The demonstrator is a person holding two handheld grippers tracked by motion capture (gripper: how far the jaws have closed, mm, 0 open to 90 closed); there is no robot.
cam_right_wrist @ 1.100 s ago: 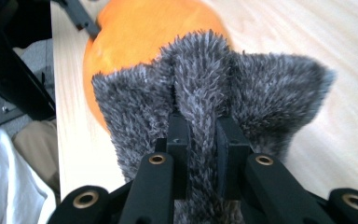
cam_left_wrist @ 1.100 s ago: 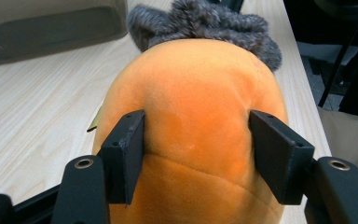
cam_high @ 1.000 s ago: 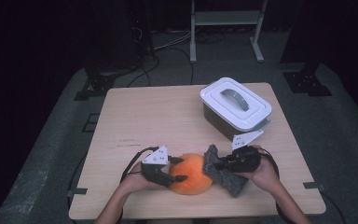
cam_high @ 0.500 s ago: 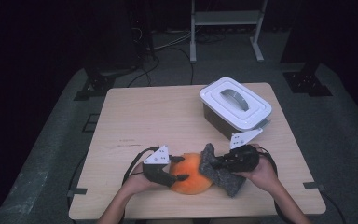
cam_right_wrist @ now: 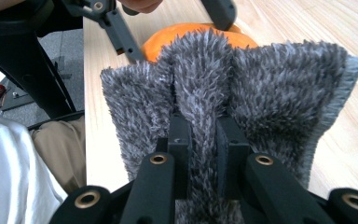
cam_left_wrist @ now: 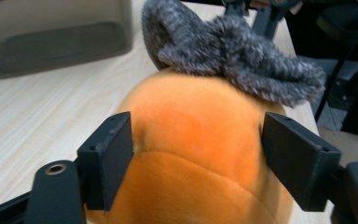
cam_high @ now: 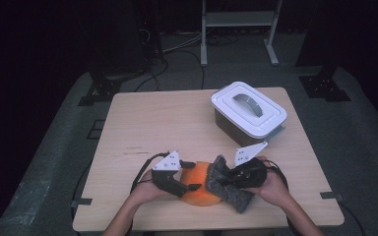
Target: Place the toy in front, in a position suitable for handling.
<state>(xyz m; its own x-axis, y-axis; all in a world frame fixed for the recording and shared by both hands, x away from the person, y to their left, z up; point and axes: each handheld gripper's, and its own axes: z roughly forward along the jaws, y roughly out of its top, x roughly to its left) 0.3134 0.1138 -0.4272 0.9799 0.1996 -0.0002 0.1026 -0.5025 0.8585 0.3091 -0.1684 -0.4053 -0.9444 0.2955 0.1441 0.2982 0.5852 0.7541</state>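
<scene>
The high view looked down on the table (cam_high: 147, 123); both gripper views faced the orange cushion (cam_left_wrist: 200, 154) closely.

Plain orange plush (cam_left_wrist: 196, 140), flecked grey fuzzy cloth (cam_right_wrist: 242, 84), white-lidded box (cam_high: 248, 105)

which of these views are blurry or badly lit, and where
High view: the room around the pale wooden table sinks into near black, the tabletop is evenly lit and sharp. Left gripper view: the round orange plush toy up close is soft, and the grey storage box behind is blurred. Right gripper view: the fuzzy grey cloth is crisp, with bright glare on the wood.
</scene>
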